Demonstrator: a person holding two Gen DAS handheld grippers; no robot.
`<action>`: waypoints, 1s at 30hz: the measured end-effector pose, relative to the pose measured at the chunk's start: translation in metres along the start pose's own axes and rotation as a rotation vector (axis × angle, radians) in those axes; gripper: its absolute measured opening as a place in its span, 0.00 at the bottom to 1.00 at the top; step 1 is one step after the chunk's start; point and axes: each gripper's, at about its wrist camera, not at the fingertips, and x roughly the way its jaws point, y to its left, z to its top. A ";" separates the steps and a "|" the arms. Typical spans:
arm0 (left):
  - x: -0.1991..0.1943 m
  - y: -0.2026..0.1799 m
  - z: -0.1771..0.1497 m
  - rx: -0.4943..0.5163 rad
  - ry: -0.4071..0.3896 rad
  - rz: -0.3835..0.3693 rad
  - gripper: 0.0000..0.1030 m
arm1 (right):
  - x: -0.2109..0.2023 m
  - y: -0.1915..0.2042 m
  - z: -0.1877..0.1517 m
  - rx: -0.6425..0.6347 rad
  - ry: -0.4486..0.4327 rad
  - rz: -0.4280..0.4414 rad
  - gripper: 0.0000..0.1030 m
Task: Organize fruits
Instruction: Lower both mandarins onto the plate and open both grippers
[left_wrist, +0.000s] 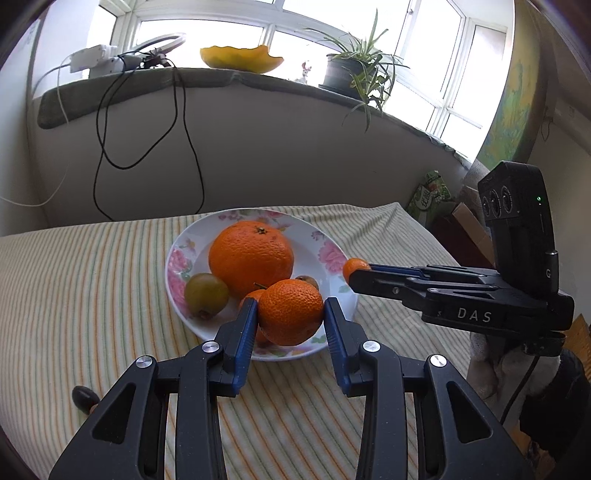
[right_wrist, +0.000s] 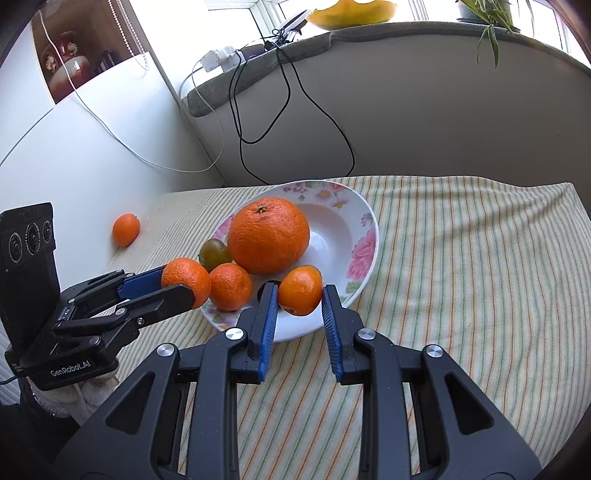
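Note:
A floral plate (left_wrist: 177, 273) (right_wrist: 364, 236) on the striped cloth holds a large orange (left_wrist: 251, 254) (right_wrist: 268, 234), a green-brown fruit (left_wrist: 206, 293) (right_wrist: 214, 253) and a small mandarin (right_wrist: 231, 286). My left gripper (left_wrist: 290, 314) (right_wrist: 177, 286) is shut on a mandarin (left_wrist: 290, 312) (right_wrist: 186, 275) over the plate's near rim. My right gripper (right_wrist: 300, 291) (left_wrist: 356, 271) is shut on a small smooth orange fruit (right_wrist: 300, 290) (left_wrist: 354, 265) above the plate's edge.
Another small orange fruit (right_wrist: 125, 229) lies on the cloth left of the plate. A dark fruit (left_wrist: 85, 398) lies on the cloth near my left gripper. Black cables (left_wrist: 184, 129) hang from the windowsill behind. The table's right edge (left_wrist: 424, 225) drops off beside boxes.

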 end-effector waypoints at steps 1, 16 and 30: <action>0.001 -0.002 0.001 0.005 0.001 -0.002 0.34 | 0.001 -0.002 0.001 0.001 0.000 -0.001 0.25; 0.020 -0.024 0.006 0.051 0.025 -0.022 0.34 | 0.019 -0.016 0.019 -0.002 0.011 -0.006 0.25; 0.021 -0.025 0.008 0.064 0.031 -0.004 0.36 | 0.021 -0.016 0.024 -0.016 0.005 -0.016 0.25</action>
